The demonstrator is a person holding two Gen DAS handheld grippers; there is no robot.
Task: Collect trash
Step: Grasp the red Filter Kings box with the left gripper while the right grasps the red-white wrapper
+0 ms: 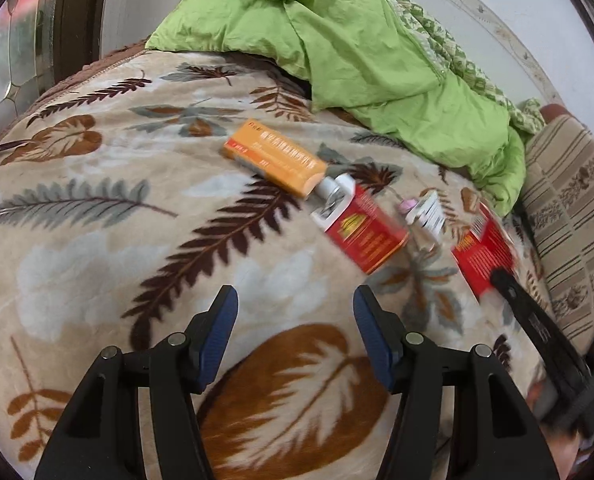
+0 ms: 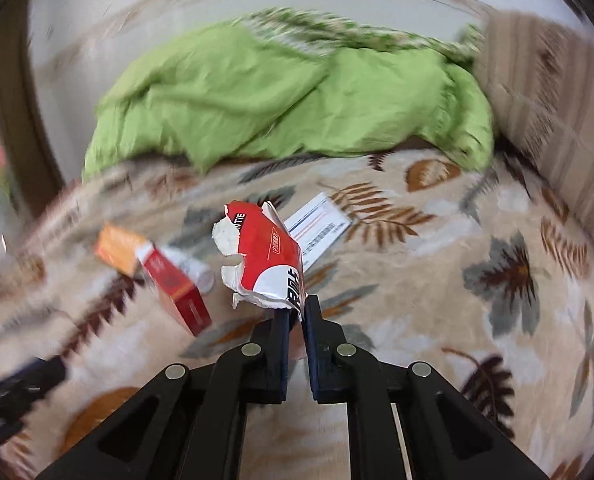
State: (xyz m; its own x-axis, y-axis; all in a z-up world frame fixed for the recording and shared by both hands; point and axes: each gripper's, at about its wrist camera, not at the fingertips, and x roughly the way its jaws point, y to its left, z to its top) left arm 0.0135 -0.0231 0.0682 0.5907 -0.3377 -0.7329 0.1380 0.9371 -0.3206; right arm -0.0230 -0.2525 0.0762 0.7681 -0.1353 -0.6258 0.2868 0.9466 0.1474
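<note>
Torn red-and-white carton (image 2: 267, 258), "NTIE" legible, in right claw (image 2: 296, 314).

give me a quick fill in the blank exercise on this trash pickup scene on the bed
1. The right gripper is shut on a torn red and white ____.
2. The left gripper is ____ and holds nothing.
3. The orange box lies on a blanket printed with ____.
4. The crumpled quilt at the back is ____.

Missing words: carton; open; leaves; green

both grippers, left gripper (image 1: 295, 308) and right gripper (image 2: 296, 314), have matte black linkage arms with round silver pivot pins and ribbed dark-blue finger pads (image 1: 222, 320).
</note>
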